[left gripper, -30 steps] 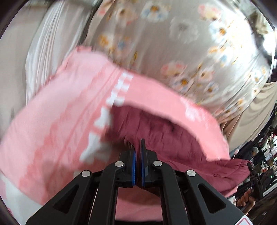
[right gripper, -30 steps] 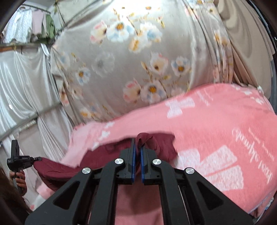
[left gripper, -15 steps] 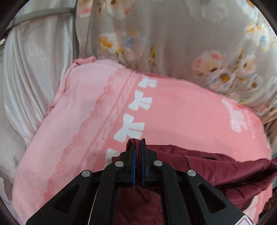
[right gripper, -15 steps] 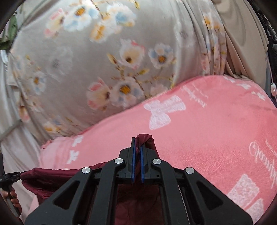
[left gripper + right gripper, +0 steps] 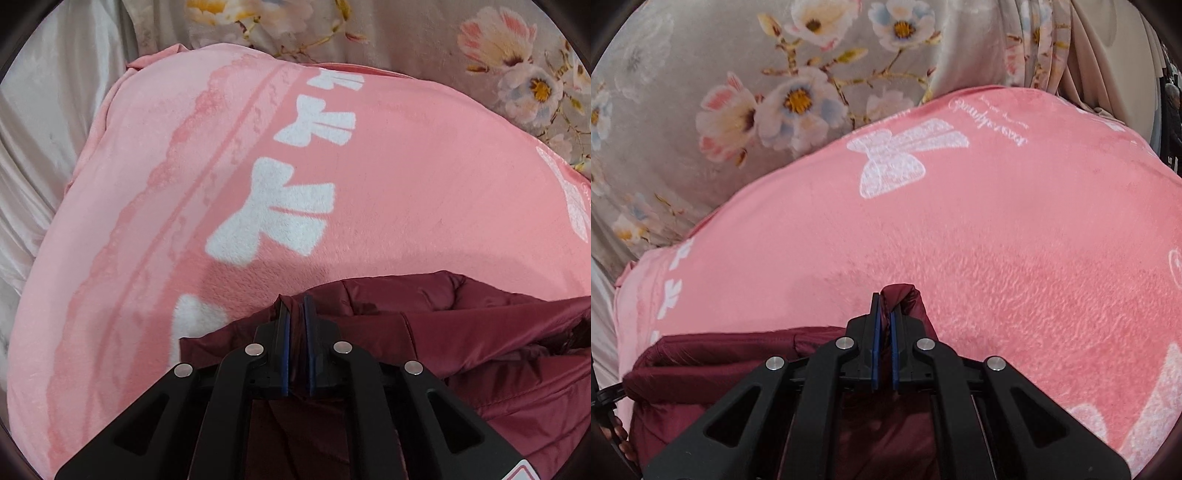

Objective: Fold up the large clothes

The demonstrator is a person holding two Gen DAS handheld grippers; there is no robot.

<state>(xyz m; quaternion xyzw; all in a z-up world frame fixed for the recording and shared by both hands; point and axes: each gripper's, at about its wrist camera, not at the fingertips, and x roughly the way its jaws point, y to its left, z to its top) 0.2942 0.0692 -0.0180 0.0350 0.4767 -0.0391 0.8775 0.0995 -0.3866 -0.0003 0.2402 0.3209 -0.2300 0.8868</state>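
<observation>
A dark red padded jacket [image 5: 461,332] lies bunched on a pink blanket [image 5: 388,177] with white bow prints. My left gripper [image 5: 296,306] is shut on an edge of the jacket, low over the blanket. In the right wrist view the same jacket [image 5: 720,354] stretches off to the left, and my right gripper [image 5: 882,302] is shut on another pinched edge of it, just above the pink blanket [image 5: 1015,240]. The fabric under both grippers is hidden by the black fingers.
A grey floral curtain [image 5: 738,92] hangs behind the blanket, also in the left wrist view [image 5: 480,44]. White satin cloth [image 5: 44,129] lies to the left. A beige curtain [image 5: 1108,55] hangs far right.
Both grippers have carried the jacket edge forward and down toward the blanket. The jacket now lies lower and more bunched. Both stayed shut.
</observation>
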